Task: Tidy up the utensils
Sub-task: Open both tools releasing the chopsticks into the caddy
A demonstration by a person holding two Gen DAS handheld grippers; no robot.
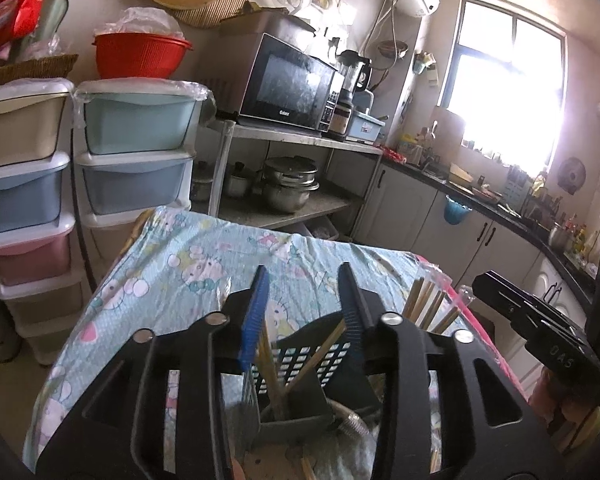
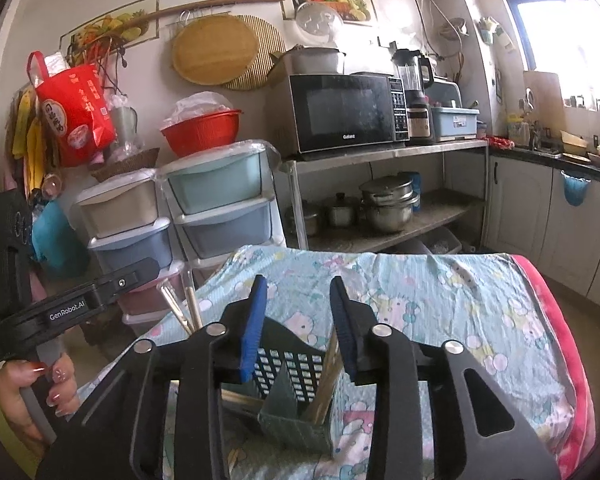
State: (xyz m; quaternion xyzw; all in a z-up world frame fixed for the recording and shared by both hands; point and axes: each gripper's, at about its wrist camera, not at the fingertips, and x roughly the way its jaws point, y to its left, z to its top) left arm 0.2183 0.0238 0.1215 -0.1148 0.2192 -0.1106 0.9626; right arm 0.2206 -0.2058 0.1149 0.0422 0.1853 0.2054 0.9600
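Observation:
A dark plastic utensil caddy (image 1: 300,364) with a mesh wall and dividers stands on the table covered by a light-blue cartoon cloth (image 1: 204,256). Several wooden chopsticks (image 1: 320,350) lean inside it. It also shows in the right wrist view (image 2: 288,364) with chopsticks (image 2: 328,376) in its right compartment. My left gripper (image 1: 304,312) is open above the caddy, holding nothing. My right gripper (image 2: 298,320) is open above the caddy, also empty. More chopsticks (image 1: 428,308) lie in a clear bag to the right. The left gripper's body (image 2: 60,308) shows at the left of the right wrist view.
Stacked pastel drawers (image 2: 216,204) stand beyond the table's far left. A metal shelf (image 2: 384,156) holds a microwave (image 2: 348,110) and pots. Kitchen counter and cabinets (image 2: 540,216) run along the right. A pink cloth edge (image 2: 556,320) lines the table's right side.

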